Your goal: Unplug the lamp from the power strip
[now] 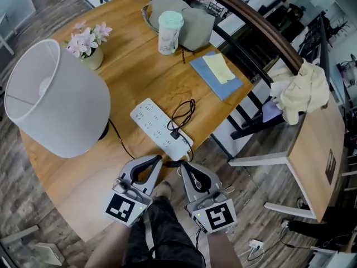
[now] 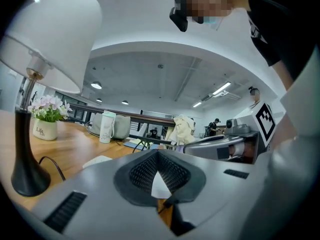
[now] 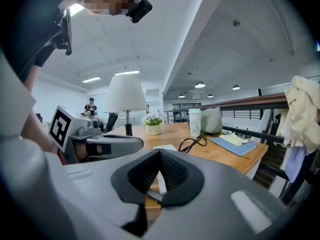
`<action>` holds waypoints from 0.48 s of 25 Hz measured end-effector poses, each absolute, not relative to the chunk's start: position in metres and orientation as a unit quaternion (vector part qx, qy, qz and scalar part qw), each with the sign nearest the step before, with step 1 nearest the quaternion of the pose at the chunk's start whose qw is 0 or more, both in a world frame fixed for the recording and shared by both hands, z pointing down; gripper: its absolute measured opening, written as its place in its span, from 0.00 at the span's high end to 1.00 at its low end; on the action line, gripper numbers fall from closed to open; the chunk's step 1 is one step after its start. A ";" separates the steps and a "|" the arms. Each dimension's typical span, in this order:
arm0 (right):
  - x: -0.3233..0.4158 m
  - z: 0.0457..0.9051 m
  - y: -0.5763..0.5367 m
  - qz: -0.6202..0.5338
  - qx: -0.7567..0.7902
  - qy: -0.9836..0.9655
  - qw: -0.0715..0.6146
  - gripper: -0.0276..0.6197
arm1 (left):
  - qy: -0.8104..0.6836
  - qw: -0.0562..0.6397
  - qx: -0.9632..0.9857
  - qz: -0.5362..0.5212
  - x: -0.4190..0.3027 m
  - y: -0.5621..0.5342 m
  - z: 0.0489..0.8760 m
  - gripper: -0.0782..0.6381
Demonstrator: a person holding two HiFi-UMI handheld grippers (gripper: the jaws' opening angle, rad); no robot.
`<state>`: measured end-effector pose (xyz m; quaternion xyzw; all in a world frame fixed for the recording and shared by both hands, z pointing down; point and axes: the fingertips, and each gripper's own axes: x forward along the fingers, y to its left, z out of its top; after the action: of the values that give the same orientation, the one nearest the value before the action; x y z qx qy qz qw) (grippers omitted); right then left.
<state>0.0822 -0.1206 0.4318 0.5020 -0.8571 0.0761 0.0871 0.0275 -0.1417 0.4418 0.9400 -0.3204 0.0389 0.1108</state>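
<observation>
Both claws are closed with nothing gripped. The left gripper (image 1: 159, 160) and right gripper (image 1: 183, 166) point side by side at the near edge of the round wooden table (image 1: 139, 77), tips close together. Each one's own view shows its pads meeting at the tip, with only a small gap behind them where the wood and something white show through.

The power strip (image 1: 152, 120) lies flat on the table just beyond both tips, its near end the closest part. A black plug (image 1: 174, 134) sits in that near end, and a looped black cord (image 1: 184, 111) trails off it on the strip's right side. Neither claw touches strip, plug or cord.

From overhead the lamp (image 1: 56, 96) is mostly white shade, on the left of the table. The left gripper view shows under the shade to the lamp's dark stem and foot (image 2: 26, 164), with a cord leaving the foot. The right gripper view shows the cord loop (image 3: 193, 143) side-on, past the strip (image 3: 165, 147). Each gripper view also catches the other claw beside it.

Further back stand a pot of pink flowers (image 1: 88, 42), a pale lidded cup (image 1: 169, 32), a grey bag (image 1: 192, 20) and a blue notebook (image 1: 218, 78) with a yellow pad (image 1: 218, 67) on it. A cream cloth (image 1: 304, 92) is heaped off to the right. Nothing lies between the claws and the plug.
</observation>
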 end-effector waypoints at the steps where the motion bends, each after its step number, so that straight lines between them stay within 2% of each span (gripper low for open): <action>1: 0.084 0.435 -0.126 0.076 0.499 -0.858 0.093 0.95 | -0.324 0.111 0.938 0.043 0.030 -0.146 0.445 0.90; 10: 0.098 0.464 -0.173 0.083 0.483 -0.859 0.146 0.94 | -0.355 0.112 0.923 0.098 0.041 -0.171 0.473 0.89; 12: 0.098 0.469 -0.180 0.091 0.472 -0.865 0.147 0.83 | -0.364 0.107 0.918 0.114 0.042 -0.175 0.477 0.89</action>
<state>0.0976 -0.1796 0.4686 0.4719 -0.8645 0.0910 0.1471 0.0420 -0.1748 0.4769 0.9181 -0.3640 0.1144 0.1070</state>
